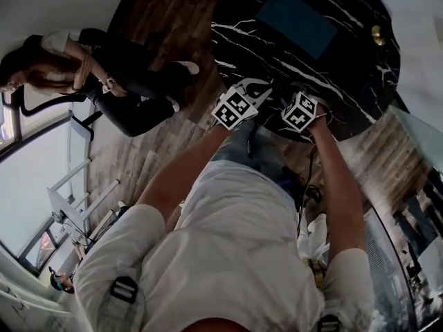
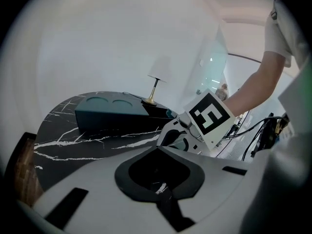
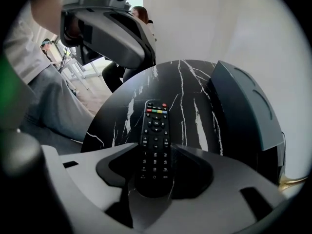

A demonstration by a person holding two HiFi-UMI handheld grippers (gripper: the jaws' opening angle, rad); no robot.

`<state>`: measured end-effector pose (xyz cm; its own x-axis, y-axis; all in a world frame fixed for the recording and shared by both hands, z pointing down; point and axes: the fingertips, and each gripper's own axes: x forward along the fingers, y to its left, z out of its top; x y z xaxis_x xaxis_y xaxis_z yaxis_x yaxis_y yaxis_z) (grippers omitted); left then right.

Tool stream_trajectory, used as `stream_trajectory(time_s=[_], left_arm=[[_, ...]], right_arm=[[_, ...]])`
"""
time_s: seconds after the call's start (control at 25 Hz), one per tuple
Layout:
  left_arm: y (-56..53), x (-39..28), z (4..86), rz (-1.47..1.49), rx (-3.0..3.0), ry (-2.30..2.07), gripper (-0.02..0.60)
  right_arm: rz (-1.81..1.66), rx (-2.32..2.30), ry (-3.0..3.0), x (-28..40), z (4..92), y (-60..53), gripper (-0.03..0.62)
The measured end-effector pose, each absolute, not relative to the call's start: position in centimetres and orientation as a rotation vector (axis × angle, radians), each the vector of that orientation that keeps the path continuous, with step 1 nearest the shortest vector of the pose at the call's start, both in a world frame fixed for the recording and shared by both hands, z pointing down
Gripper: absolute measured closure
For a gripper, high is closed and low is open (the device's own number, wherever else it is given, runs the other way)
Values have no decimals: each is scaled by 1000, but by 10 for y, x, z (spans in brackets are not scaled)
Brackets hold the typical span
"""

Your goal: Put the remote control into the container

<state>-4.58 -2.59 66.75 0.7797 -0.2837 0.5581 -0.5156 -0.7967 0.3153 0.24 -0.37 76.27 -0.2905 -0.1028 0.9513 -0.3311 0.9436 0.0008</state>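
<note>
The black remote control (image 3: 155,140) lies flat on the black marble table (image 3: 187,82), its coloured buttons pointing away. My right gripper (image 3: 155,149) stands open with the remote's near end between its jaws, a gap on either side. The dark teal container (image 3: 243,116) sits to the right of the remote; it also shows as a box (image 2: 109,113) with two round hollows on top, and as a teal rectangle (image 1: 297,23) mid-table. My left gripper (image 2: 157,152) is shut and empty, held above the table edge beside the right gripper (image 2: 195,126). In the head view the remote is hidden.
A small lamp with a brass foot (image 2: 155,89) stands behind the container. A person (image 1: 104,75) sits on the wooden floor at the left. Cables (image 2: 263,130) hang by the table edge. White walls close in behind the round table (image 1: 360,81).
</note>
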Motion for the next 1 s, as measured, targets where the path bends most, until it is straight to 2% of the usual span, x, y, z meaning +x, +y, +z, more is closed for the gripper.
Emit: stream_trajectory(time_s=[0.28, 0.56, 1.0], left_arm=[[-32, -31, 617, 580, 2563, -591, 575], [-27, 12, 577, 519, 2633, -498, 575], [-52, 70, 548, 520, 2677, -421, 575]], right_arm=[[191, 398, -1881, 17, 715, -6, 384], [193, 613, -1879, 73, 652, 10, 384], [140, 791, -1836, 143, 612, -28, 384]])
